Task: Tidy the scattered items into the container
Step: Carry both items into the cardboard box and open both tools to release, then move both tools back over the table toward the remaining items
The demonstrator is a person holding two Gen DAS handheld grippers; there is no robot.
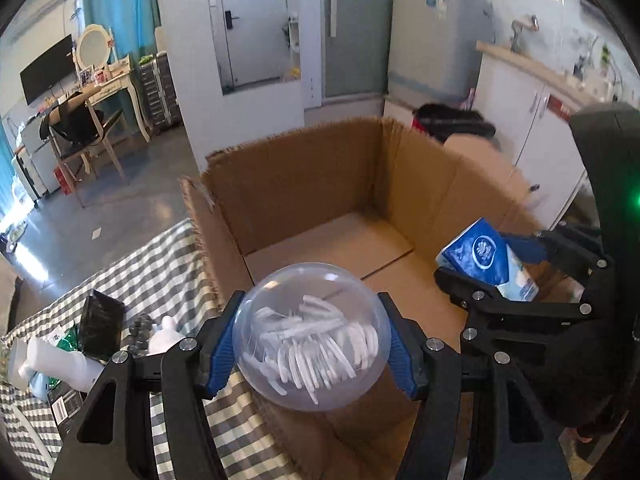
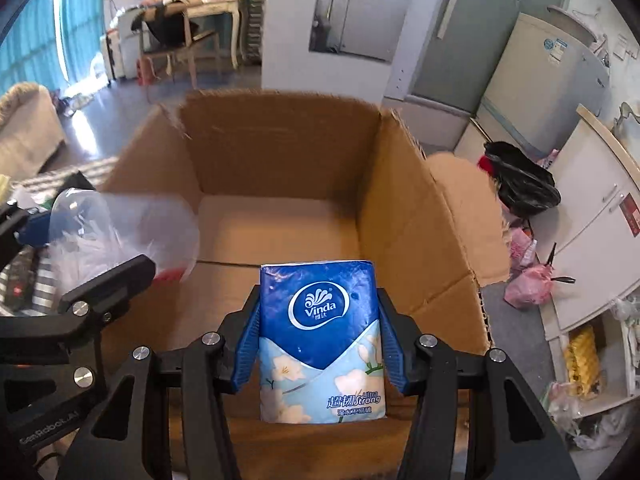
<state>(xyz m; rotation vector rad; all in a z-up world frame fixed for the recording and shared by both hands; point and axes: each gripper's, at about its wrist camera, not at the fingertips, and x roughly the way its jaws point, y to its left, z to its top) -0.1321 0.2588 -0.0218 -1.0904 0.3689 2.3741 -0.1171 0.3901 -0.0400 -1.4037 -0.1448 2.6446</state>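
Observation:
An open cardboard box (image 1: pixel 304 184) (image 2: pixel 280 152) stands on the checked cloth, its floor bare. My left gripper (image 1: pixel 310 340) is shut on a clear round container of white floss picks (image 1: pixel 312 336) and holds it above the box's near left rim; it also shows in the right wrist view (image 2: pixel 120 236). My right gripper (image 2: pixel 318 344) is shut on a blue Vinda tissue pack (image 2: pixel 320 344) and holds it over the box's near side; the pack also shows in the left wrist view (image 1: pixel 488 260).
On the checked cloth (image 1: pixel 152 264) left of the box lie a black packet (image 1: pixel 102 320), a white tube (image 1: pixel 56 360), dark beads (image 1: pixel 140 332) and a small white bottle (image 1: pixel 164 336). White cabinets (image 2: pixel 592 232) and bags (image 2: pixel 524 184) are to the right on the floor.

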